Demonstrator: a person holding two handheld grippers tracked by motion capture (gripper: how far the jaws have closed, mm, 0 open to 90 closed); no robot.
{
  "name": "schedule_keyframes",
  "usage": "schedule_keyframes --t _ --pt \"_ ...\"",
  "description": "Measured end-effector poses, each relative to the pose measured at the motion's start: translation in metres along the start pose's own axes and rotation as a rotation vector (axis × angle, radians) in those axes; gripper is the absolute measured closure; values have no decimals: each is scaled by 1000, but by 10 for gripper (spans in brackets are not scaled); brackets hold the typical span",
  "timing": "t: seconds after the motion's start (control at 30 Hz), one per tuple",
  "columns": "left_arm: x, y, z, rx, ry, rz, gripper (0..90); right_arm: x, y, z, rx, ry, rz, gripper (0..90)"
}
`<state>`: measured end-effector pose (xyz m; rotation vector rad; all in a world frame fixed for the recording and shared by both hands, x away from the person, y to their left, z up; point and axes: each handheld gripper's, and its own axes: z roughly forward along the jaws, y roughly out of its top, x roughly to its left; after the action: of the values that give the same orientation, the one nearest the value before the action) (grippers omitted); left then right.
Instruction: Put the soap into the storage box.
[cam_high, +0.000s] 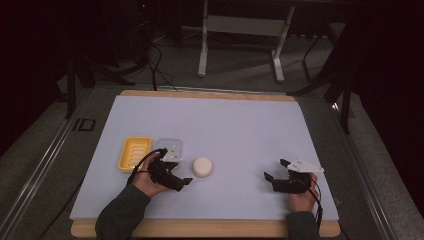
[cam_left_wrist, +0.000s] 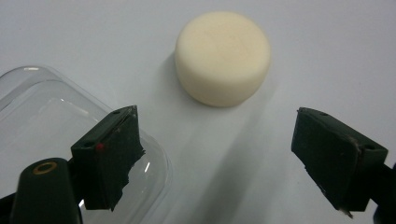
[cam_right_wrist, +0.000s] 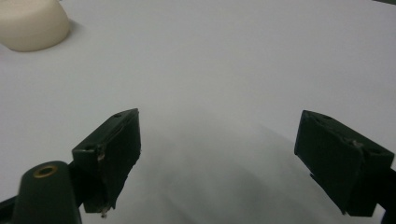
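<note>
Because the round cream soap bar (cam_left_wrist: 222, 57) is sitting bare on the counter (cam_high: 240, 125), a little right of its case, I am reading the work in hand as getting the soap into the yellow soap dish (cam_high: 134, 153) at the near left. I am keeping the left tool (cam_high: 175, 176) just left of the soap, pointing toward it, with its jaws standing apart and nothing between them. In the left gripper view the soap is lying just beyond the open jaws, slightly left of centre, so the gap looks wide enough to go around it once I ease forward. The clear plastic lid (cam_left_wrist: 70, 140) is lying beside the left jaw, between the dish and the soap, probably set there to leave the dish open for loading. I am holding the right tool (cam_high: 280, 176) well off to the near right, jaws apart and empty over bare counter, out of the way. From there the soap is sitting well away at the far left of its view.
</note>
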<state>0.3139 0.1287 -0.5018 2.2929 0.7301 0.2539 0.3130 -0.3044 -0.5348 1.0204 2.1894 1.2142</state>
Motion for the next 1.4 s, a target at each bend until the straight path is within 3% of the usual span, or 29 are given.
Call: schedule_keyframes --t 0.9,1.4 --pt "-2 12 18 29 -17 18 123 0 0 0 2 4 -4 143" --pt "-3 19 26 42 -31 16 58 0 0 0 3 6 -5 143"
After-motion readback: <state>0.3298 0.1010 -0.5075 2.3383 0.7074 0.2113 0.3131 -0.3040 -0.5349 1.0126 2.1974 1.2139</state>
